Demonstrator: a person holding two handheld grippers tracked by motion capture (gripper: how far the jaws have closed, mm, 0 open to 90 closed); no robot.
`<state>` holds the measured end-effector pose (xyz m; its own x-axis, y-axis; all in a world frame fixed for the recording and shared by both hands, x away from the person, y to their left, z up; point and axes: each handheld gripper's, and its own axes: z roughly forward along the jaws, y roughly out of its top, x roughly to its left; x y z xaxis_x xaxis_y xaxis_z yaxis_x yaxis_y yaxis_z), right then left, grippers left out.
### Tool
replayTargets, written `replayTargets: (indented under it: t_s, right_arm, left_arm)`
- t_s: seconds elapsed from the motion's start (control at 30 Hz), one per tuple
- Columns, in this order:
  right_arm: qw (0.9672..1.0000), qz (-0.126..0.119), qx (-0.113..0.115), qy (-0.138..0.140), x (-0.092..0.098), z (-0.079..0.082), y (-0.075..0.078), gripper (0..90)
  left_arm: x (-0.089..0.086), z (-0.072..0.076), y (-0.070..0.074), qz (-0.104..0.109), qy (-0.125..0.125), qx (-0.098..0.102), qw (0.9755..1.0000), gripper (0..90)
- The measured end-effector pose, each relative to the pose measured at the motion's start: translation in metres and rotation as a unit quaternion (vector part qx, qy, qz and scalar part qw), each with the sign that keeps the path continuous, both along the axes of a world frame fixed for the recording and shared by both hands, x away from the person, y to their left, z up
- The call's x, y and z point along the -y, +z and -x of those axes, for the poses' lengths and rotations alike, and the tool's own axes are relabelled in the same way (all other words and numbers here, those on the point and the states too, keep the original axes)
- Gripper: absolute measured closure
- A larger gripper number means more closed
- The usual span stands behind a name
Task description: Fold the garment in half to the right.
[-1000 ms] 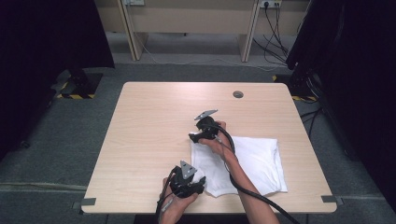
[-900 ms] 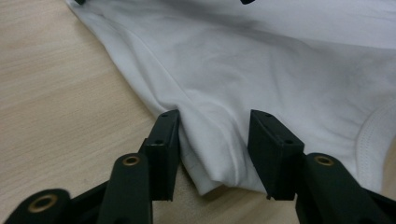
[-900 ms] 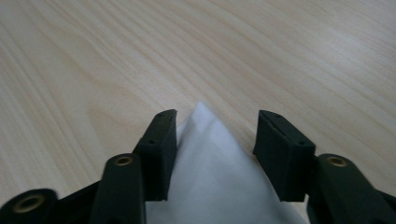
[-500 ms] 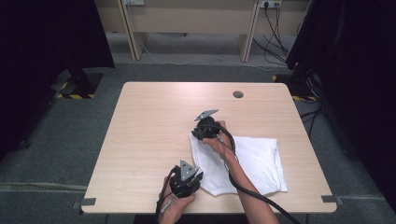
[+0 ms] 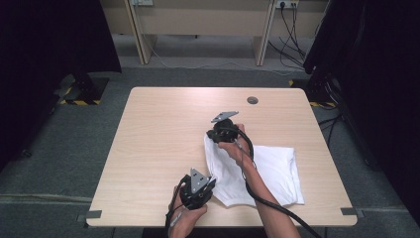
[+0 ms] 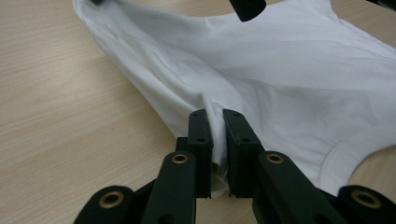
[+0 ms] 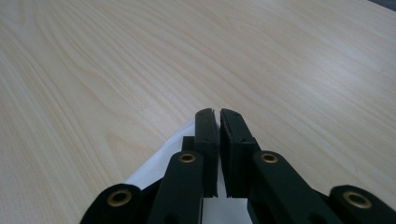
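Observation:
A white shirt lies folded on the right half of the wooden table. My left gripper is at the shirt's near left edge by the table's front. In the left gripper view its jaws have just been closing, and the gripper is now shut on a pinched fold of the shirt. My right gripper is at the shirt's far left corner. Its jaws have also just been closing, and the gripper is shut on the shirt's corner, held a little above the tabletop.
A round cable hole sits near the table's far edge. The left half of the table is bare wood. Dark curtains flank the table, and a desk with cables stands behind it.
The right gripper has risen slightly with the shirt's far left corner. The left gripper has stayed in place at the near edge.

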<state>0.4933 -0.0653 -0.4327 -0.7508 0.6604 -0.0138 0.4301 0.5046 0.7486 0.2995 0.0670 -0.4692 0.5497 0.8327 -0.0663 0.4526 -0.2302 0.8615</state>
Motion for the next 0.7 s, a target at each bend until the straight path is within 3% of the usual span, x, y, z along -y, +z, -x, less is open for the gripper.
replayTargets:
  t_s: [0.37,0.7]
  right_arm:
    - [0.9998,-0.006,0.021,-0.003,0.01,0.005,0.024,86.7]
    - [0.9992,-0.017,0.033,-0.017,0.035,0.008,0.042,86.6]
  left_arm:
    - [0.007,0.002,0.023,0.006,-0.011,0.026,0.9996,81.9]
    - [0.025,0.001,0.041,0.008,-0.03,0.044,0.9986,82.1]
